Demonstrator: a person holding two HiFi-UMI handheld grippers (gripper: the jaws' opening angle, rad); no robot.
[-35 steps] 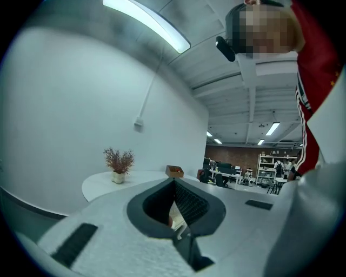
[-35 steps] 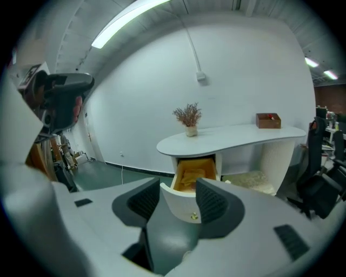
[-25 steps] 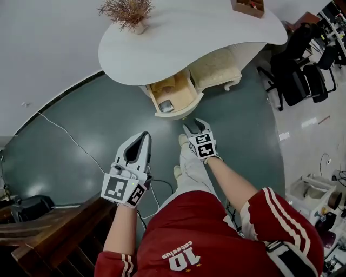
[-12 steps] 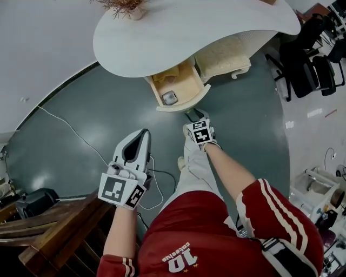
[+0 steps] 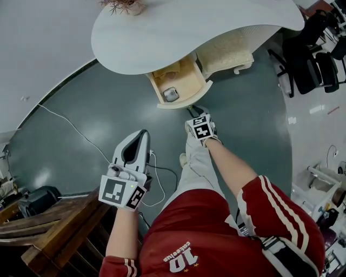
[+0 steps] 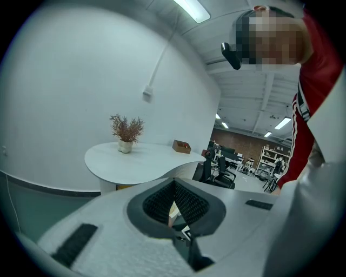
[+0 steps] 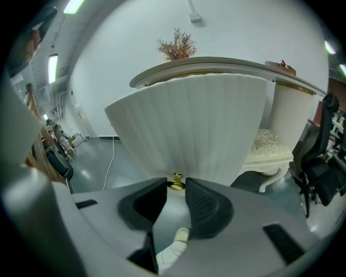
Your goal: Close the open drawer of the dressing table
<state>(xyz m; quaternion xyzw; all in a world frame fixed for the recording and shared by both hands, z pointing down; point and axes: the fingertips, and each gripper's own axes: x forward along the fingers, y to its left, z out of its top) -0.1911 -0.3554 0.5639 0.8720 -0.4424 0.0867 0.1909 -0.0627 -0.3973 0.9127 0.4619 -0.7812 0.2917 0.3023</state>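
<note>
The dressing table (image 5: pixel 178 27) has a curved white top, and its drawer (image 5: pixel 184 104) stands pulled out with a few small items (image 5: pixel 171 94) inside. My right gripper (image 5: pixel 193 110) is at the drawer's front. In the right gripper view the ribbed white drawer front (image 7: pixel 189 124) fills the frame. Its small gold knob (image 7: pixel 176 183) sits in the gap at the tips of my right gripper (image 7: pixel 176 190), whose jaws are closing around it. My left gripper (image 5: pixel 144 133) hangs back over the floor, away from the table. Its jaws are shut with nothing in them (image 6: pixel 174 183).
A cream upholstered stool (image 5: pixel 224 54) is tucked under the table right of the drawer. A dried plant in a pot (image 5: pixel 123 5) stands on the top. Black office chairs (image 5: pixel 313 54) are at the right. A white cable (image 5: pixel 70 130) crosses the green floor; dark wooden furniture (image 5: pixel 48 238) is bottom left.
My right gripper has gone down and forward to the drawer front, and its jaws have narrowed. The left gripper has sunk a little.
</note>
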